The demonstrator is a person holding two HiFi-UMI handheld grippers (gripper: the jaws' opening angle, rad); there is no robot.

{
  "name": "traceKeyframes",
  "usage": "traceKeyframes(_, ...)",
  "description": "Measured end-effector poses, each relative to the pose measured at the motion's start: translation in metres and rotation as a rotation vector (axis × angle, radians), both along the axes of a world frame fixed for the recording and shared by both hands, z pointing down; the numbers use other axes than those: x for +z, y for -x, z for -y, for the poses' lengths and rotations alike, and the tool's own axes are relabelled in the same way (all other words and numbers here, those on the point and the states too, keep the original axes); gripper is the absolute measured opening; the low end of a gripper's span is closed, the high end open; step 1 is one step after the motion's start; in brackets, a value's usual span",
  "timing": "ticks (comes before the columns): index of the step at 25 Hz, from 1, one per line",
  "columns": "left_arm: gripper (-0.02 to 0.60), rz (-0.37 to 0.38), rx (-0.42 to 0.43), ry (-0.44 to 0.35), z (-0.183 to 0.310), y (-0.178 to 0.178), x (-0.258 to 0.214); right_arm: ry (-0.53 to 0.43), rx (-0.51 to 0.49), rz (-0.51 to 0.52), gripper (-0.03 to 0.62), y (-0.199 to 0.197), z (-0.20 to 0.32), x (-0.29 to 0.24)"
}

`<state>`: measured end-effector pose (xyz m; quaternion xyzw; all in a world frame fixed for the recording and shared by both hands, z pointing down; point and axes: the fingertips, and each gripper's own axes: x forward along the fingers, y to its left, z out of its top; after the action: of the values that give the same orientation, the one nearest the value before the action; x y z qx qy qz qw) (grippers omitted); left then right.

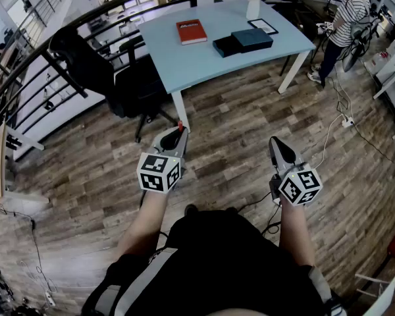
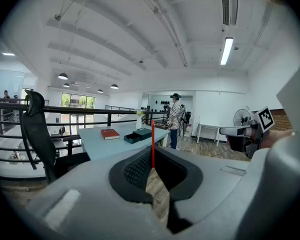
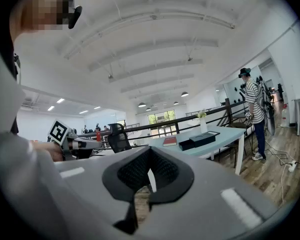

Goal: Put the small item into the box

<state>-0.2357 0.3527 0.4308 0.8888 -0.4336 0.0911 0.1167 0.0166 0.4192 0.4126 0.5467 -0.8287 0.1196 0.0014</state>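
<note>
Over the wooden floor (image 1: pixel 237 130), well short of the pale blue table (image 1: pixel 184 64), pinches a thin red stick (image 2: pixel 152 139) upright in the left gripper (image 1: pixel 178 131). Holds the right gripper (image 1: pixel 276 143) alongside, jaws pressed together on nothing. Shows the dark box (image 1: pixel 243 43) well apart, on that table near a red book (image 1: pixel 191 31).

At twelve o'clock a light blue flat table (image 1: pixel 178 61) holds a red square book (image 1: pixel 191 31); the thin red stick (image 1: pixel 180 124) shows over the brown wooden plank floor (image 1: pixel 237 124).
</note>
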Motion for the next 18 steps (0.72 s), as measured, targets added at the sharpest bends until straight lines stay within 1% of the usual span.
traceKeyframes(7, 0.021, 0.002, 0.009, 0.004, -0.002, -0.012, 0.002, 0.001, -0.013, -0.015, -0.002, -0.003, -0.001, 0.002)
traceKeyframes(12, 0.021, 0.012, 0.013, 0.012, -0.005, -0.025, 0.003, 0.004, -0.051, -0.002, -0.002, -0.009, -0.007, 0.004)
traceKeyframes(15, 0.021, 0.019, 0.014, 0.018, -0.007, -0.036, 0.004, 0.009, -0.075, 0.015, -0.002, -0.017, -0.012, 0.007)
traceKeyframes(18, 0.021, 0.024, 0.015, 0.02, -0.011, -0.05, 0.005, 0.007, -0.067, 0.015, 0.0, -0.032, -0.017, 0.01)
